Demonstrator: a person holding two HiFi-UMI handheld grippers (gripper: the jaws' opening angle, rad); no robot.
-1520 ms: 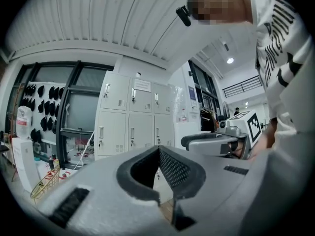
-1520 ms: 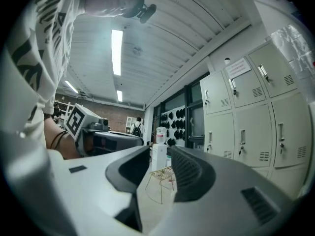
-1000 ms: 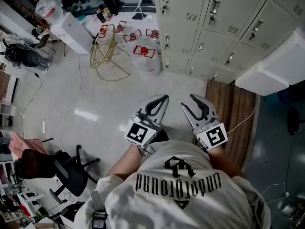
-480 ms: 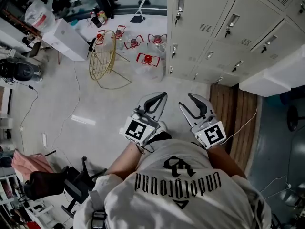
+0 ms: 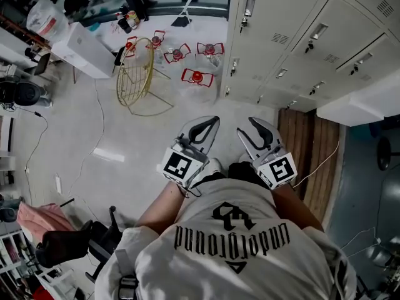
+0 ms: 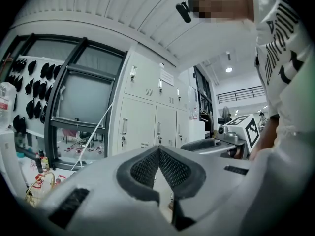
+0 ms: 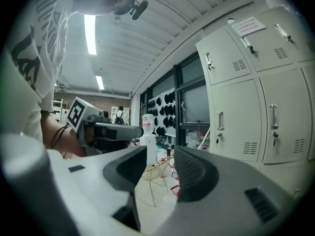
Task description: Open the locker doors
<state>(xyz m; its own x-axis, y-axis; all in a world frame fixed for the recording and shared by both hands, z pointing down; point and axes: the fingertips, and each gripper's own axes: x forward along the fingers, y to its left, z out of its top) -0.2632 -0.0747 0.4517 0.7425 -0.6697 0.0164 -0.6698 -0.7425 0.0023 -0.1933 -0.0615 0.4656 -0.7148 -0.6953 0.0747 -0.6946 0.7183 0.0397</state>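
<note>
The lockers (image 5: pixel 281 17) are pale metal doors with small handles, all closed, at the head view's top right. They also show ahead in the left gripper view as the lockers (image 6: pixel 142 117), and on the right of the right gripper view as the lockers (image 7: pixel 256 112). My left gripper (image 5: pixel 214 120) is held out in front of the person's chest, short of the lockers. Its jaw tips meet and hold nothing (image 6: pixel 158 150). Beside it, my right gripper (image 5: pixel 247 127) stands open, with an empty gap between its jaws (image 7: pixel 161 156). Both point level toward the locker wall.
A gold wire chair (image 5: pixel 134 74) and several red-and-white items (image 5: pixel 197 75) sit on the floor left of the lockers. A wooden slatted platform (image 5: pixel 309 149) lies at their foot on the right, under a white box (image 5: pixel 359 102). An office chair (image 5: pixel 69 242) stands behind on the left.
The person has walked toward the lockers, carrying both grippers forward side by side. The jaws of both look the same as before.
</note>
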